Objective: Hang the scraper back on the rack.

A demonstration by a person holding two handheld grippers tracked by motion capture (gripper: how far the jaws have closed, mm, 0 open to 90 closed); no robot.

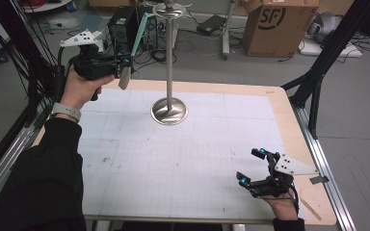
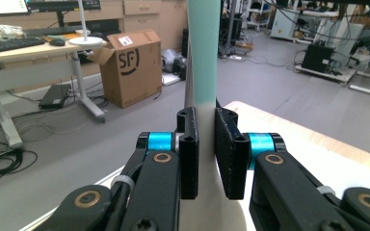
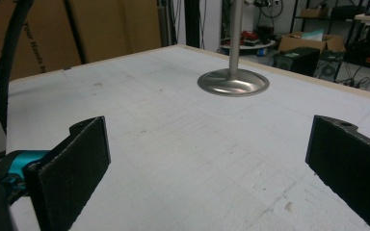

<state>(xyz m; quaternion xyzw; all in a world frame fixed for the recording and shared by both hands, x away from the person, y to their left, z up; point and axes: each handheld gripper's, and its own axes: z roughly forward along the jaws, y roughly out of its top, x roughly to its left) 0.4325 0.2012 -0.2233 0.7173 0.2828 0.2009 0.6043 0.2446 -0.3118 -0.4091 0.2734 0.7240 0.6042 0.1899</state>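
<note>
Left hand-held gripper (image 1: 125, 67), raised, clamps spatula (image 1: 134, 48); right hand-held gripper (image 1: 250, 168) rests wide open.

The stand (image 1: 169, 109) sits on the table (image 1: 279, 115) toward its far middle. The left gripper (image 1: 125, 72), left of the stand above the far left corner, holds the spatula (image 1: 136, 45). The right gripper (image 1: 251, 168) is at the near right.

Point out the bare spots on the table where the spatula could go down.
Most of the table is bare. The widest patch lies between the stand's base and the right gripper. The near left, beside the sleeve, is free too. It is tighter at the far left, where the left gripper holds the spatula.
</note>
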